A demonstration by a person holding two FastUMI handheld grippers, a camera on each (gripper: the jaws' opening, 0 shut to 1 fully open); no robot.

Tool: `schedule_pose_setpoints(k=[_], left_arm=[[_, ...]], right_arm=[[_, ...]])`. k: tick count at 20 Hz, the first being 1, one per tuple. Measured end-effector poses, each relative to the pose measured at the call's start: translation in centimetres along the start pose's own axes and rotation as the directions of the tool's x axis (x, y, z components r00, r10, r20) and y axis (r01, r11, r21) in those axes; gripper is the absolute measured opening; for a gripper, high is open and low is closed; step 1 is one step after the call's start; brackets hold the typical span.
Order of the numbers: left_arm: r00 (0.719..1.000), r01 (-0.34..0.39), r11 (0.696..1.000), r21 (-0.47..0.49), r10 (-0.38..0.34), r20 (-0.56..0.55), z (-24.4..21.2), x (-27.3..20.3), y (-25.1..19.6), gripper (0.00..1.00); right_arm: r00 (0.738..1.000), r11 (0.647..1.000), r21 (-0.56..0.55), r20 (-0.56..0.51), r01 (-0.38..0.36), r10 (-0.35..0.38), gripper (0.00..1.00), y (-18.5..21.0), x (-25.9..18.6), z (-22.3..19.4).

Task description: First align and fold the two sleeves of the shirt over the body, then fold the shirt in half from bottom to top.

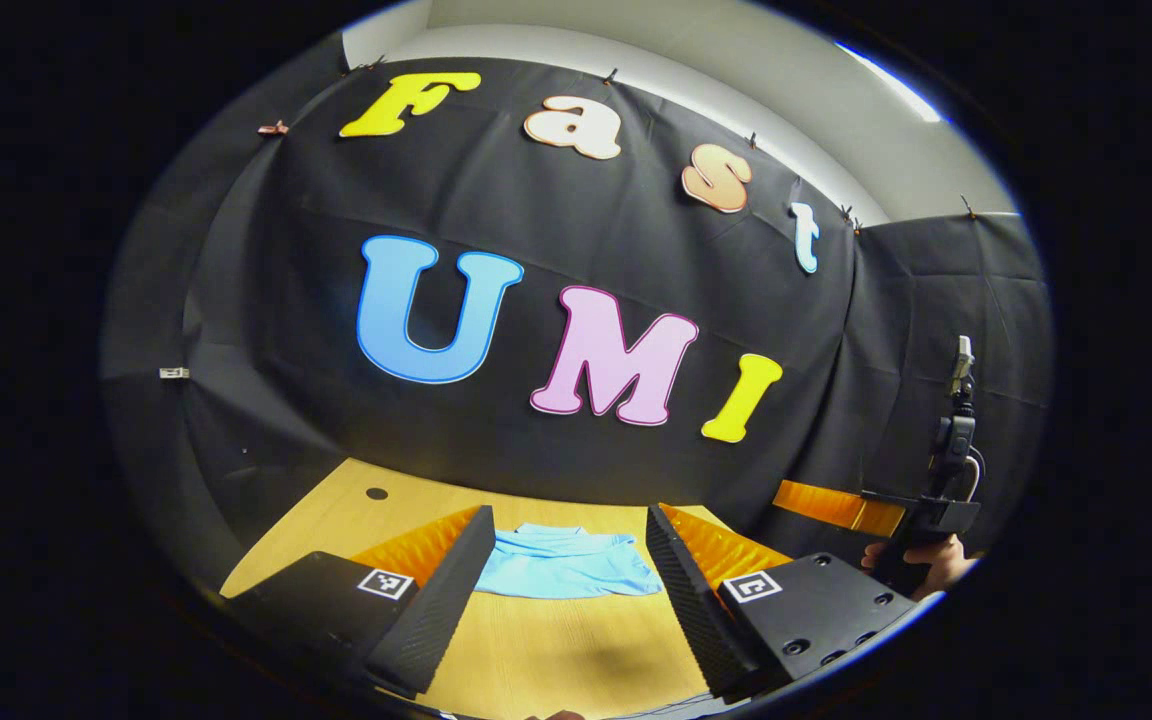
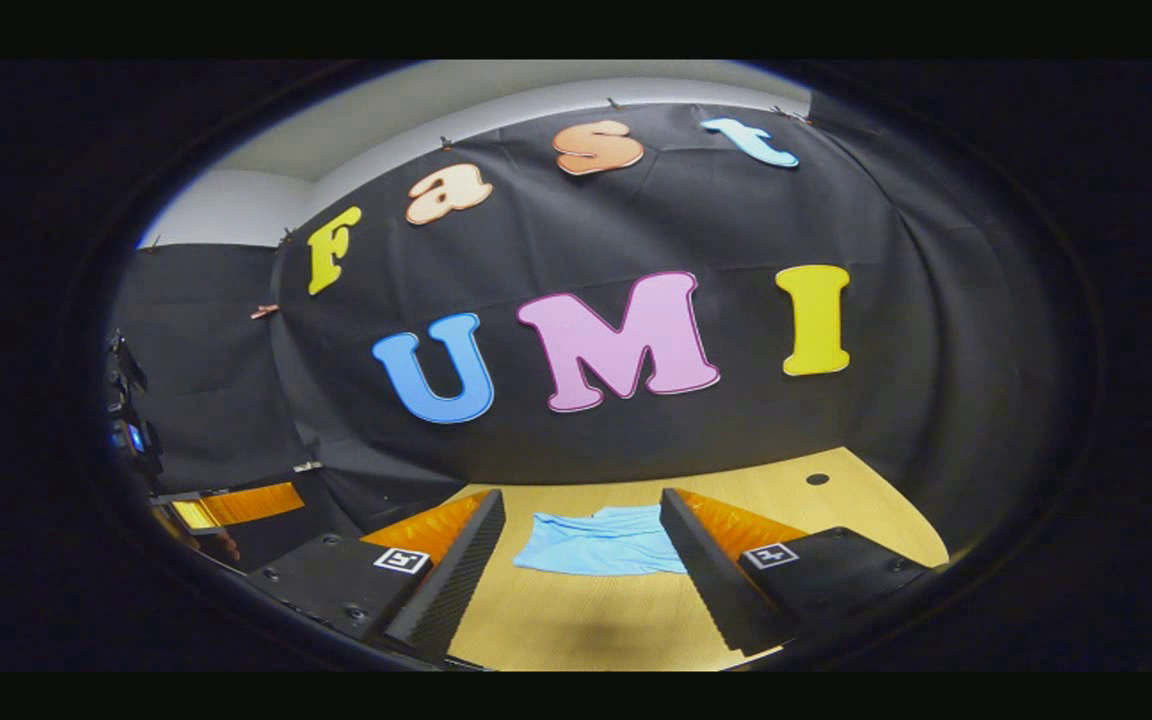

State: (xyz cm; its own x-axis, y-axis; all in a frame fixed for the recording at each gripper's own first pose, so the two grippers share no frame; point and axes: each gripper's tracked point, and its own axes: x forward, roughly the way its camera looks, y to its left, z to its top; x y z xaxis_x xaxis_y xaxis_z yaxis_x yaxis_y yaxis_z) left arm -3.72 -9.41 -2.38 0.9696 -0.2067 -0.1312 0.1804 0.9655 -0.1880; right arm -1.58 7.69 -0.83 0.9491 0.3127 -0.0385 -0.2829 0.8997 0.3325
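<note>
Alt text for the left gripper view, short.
A light blue shirt lies on a wooden table, seen between the open fingers of the left gripper, which touches nothing. At the right edge, a hand holds the right gripper upright.

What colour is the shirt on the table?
Plain light blue; the shirt shows best in the left gripper view, lying on the wooden table.
</note>
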Motion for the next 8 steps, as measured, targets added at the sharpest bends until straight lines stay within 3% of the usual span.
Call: schedule_pose_setpoints(k=[6,8], left_arm=[[0.986,-0.166,0.985,0.043,0.164,0.034,0.6,-6.2,-1.1,0.96],[0.982,-0.185,0.982,0.044,0.183,0.044,0.8,-8.2,-2.7,0.97]], right_arm=[[0.999,0.998,-0.052,-0.036,-0.021,0.020,0.98,-2.0,-5.0,-0.8],[0.997,0.995,-0.077,-0.045,-0.062,0.058,0.97,-1.8,-6.0,-0.7]])
